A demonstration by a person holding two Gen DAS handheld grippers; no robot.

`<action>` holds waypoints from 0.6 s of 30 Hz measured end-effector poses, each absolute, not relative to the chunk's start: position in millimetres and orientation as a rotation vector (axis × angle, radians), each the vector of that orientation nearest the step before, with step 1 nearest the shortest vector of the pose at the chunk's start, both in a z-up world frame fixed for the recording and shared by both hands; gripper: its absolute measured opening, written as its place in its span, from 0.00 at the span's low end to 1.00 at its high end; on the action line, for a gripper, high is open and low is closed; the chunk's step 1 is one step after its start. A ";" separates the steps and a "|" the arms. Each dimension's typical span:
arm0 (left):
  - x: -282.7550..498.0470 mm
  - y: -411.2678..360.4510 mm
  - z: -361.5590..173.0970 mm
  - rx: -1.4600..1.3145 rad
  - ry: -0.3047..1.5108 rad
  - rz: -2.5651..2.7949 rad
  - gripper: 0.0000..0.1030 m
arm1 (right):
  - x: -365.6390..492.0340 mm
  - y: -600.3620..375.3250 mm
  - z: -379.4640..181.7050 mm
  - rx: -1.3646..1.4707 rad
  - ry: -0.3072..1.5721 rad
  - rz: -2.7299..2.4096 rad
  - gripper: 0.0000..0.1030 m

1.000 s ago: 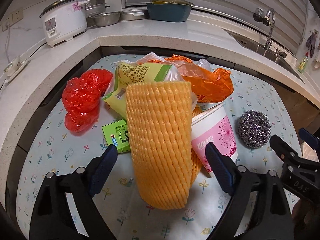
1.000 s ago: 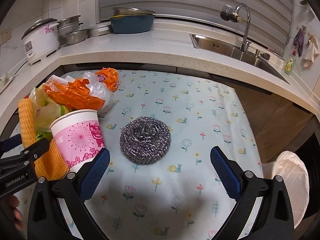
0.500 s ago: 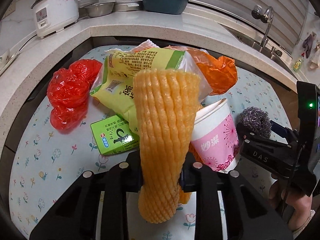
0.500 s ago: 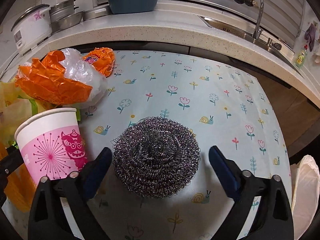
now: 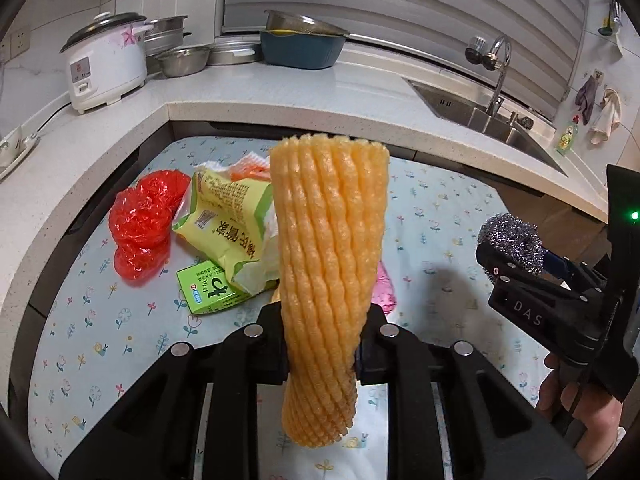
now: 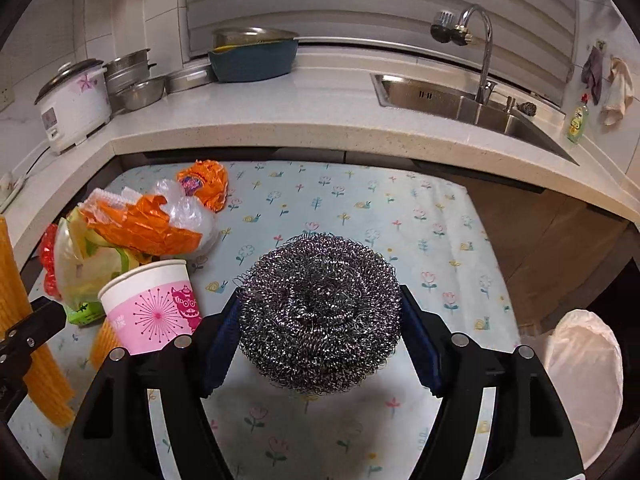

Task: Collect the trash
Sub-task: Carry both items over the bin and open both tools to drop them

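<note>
My left gripper (image 5: 322, 354) is shut on a yellow foam fruit net (image 5: 326, 280) and holds it upright above the table. My right gripper (image 6: 320, 332) is shut on a steel wool scourer (image 6: 320, 312), lifted off the floral tablecloth (image 6: 360, 208); it also shows in the left wrist view (image 5: 512, 240). On the table lie a pink paper cup (image 6: 154, 304), a green snack bag (image 5: 228, 224), a green carton (image 5: 210, 290), a red plastic bag (image 5: 142, 220) and an orange wrapper (image 6: 140, 224).
A white bin bag (image 6: 584, 376) hangs open at the right, below the table edge. A counter (image 6: 320, 120) wraps behind the table with a rice cooker (image 5: 104, 64), metal bowls, a blue basin (image 6: 252, 60) and a sink (image 6: 460, 100).
My left gripper closed on the foam net and lifted it. My right gripper moved up to the scourer, closed on it and raised it off the cloth.
</note>
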State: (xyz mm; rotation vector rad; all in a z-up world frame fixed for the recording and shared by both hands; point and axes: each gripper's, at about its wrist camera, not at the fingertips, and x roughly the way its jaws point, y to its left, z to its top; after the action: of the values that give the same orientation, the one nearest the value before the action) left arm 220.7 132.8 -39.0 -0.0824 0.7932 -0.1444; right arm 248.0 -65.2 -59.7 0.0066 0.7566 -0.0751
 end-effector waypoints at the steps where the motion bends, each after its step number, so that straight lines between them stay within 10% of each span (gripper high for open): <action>1: 217.0 128.1 -33.3 -0.078 0.782 -0.153 0.20 | 241.2 -70.7 -52.5 0.013 0.745 -0.081 0.68; 18: 148.7 0.2 23.8 0.008 0.684 -0.370 0.20 | 118.9 -181.1 -2.7 0.091 0.652 -0.253 0.69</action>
State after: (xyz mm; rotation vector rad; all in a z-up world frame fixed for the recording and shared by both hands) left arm 148.7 0.2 23.8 0.0081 0.6844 -0.3704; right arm 118.9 -181.1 -2.7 0.0911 0.6519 -0.2525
